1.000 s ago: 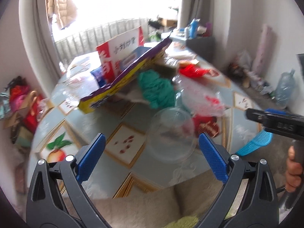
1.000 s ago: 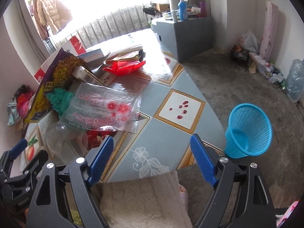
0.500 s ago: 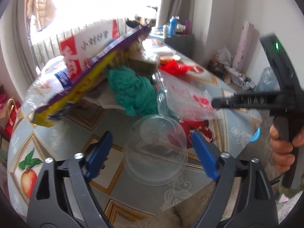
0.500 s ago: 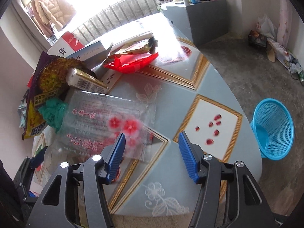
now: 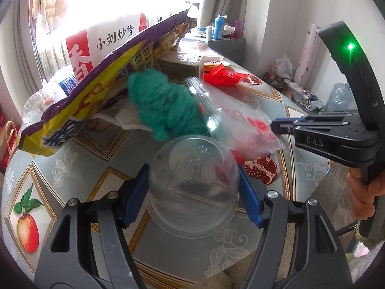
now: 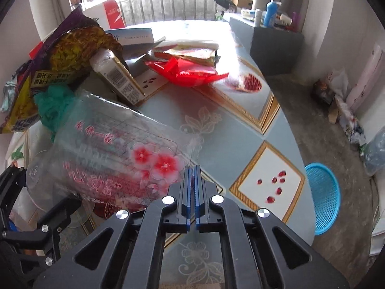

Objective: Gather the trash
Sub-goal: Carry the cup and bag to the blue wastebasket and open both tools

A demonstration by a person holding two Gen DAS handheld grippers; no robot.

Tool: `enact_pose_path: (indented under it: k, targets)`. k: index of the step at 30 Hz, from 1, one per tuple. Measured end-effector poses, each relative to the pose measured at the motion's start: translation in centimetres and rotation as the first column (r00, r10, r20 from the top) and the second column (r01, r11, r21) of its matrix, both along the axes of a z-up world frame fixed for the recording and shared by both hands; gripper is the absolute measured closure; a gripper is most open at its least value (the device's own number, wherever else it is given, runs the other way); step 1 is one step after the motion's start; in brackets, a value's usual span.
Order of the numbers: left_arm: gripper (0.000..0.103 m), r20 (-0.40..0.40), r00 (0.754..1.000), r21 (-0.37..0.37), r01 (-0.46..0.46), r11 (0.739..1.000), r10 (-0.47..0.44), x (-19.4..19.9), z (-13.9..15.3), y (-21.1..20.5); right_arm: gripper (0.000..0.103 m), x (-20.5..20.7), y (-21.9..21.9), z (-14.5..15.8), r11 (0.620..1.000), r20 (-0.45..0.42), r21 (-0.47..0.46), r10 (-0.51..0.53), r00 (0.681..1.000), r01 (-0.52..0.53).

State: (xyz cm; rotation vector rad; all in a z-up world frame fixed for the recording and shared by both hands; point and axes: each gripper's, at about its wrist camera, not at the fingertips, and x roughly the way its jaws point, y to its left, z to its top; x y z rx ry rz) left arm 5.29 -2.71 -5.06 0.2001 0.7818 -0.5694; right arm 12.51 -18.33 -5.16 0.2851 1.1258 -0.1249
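Observation:
A clear plastic cup point(image 5: 193, 180) stands upside down on the patterned table point(image 5: 79, 183). My left gripper point(image 5: 193, 192) has a blue pad on each side of it, touching its walls. My right gripper point(image 6: 192, 175) is shut on the corner of a clear plastic bag with red flowers point(image 6: 115, 159); it also shows in the left wrist view point(image 5: 276, 126), pinching the bag point(image 5: 240, 125). A blue trash basket point(image 6: 322, 197) stands on the floor to the right of the table.
A pile of trash lies behind: a yellow-purple snack bag point(image 5: 96, 89), green yarn point(image 5: 166, 106), a red wrapper point(image 6: 185, 72), a small carton point(image 6: 118, 77) and a red-and-white box point(image 5: 101, 45). A grey cabinet point(image 6: 274, 45) stands at the far right.
My left gripper moved forward and closed around the upturned cup. My right gripper moved left and shut on the corner of the flowered bag.

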Motion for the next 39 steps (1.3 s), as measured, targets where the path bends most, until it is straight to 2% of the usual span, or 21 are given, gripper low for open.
enact_pose_path:
  k: [6,12,15,18,23,26,29,34,38,39]
  targets:
    - [0.037,0.033,0.999,-0.009,-0.021,1.000,0.021,-1.1,1.1,0.6,0.101,-2.1,-1.4,0.8,0.998,0.024,0.031,-0.054,0.998,0.053]
    - [0.038,0.064,0.998,-0.030,-0.019,0.999,0.020,-3.0,3.3,0.9,0.102,-5.2,-3.8,2.9,0.991,0.095,0.036,-0.132,0.987,0.129]
    - [0.038,0.076,0.997,-0.051,0.027,0.998,-0.023,-3.8,4.8,-0.5,0.102,-7.1,-5.3,4.3,0.984,0.141,0.034,-0.180,0.974,0.177]
    - [0.038,0.098,0.990,-0.088,0.111,0.990,-0.103,-4.0,6.5,-3.4,0.102,-9.1,-7.7,5.3,0.970,0.178,0.030,-0.244,0.953,0.243]
    - [0.038,0.097,0.964,-0.094,0.257,0.962,-0.248,-3.3,7.2,-10.9,0.102,-12.9,-13.3,5.4,0.919,0.206,0.032,-0.391,0.897,0.393]
    - [0.038,0.053,0.936,-0.099,0.352,0.931,-0.348,-2.9,7.0,-16.2,0.102,-15.0,-17.3,4.6,0.873,0.206,0.026,-0.482,0.852,0.487]
    - [0.038,0.006,0.894,-0.084,0.447,0.891,-0.448,-2.8,6.3,-22.2,0.102,-17.3,-21.6,3.1,0.817,0.190,0.039,-0.572,0.798,0.576]
    - [0.038,-0.117,0.824,-0.025,0.555,0.832,-0.554,-2.1,3.1,-33.1,0.102,-19.9,-28.4,-2.6,0.710,0.109,0.060,-0.704,0.702,0.702]
    - [0.037,-0.211,0.785,0.062,0.606,0.793,-0.583,-1.7,-0.9,-41.4,0.102,-21.1,-32.6,-8.9,0.618,0.006,0.101,-0.784,0.621,0.780]
    - [0.037,-0.221,0.785,0.107,0.610,0.785,-0.579,-1.9,-2.4,-43.6,0.102,-21.2,-33.5,-10.5,0.596,-0.019,0.117,-0.799,0.602,0.795]
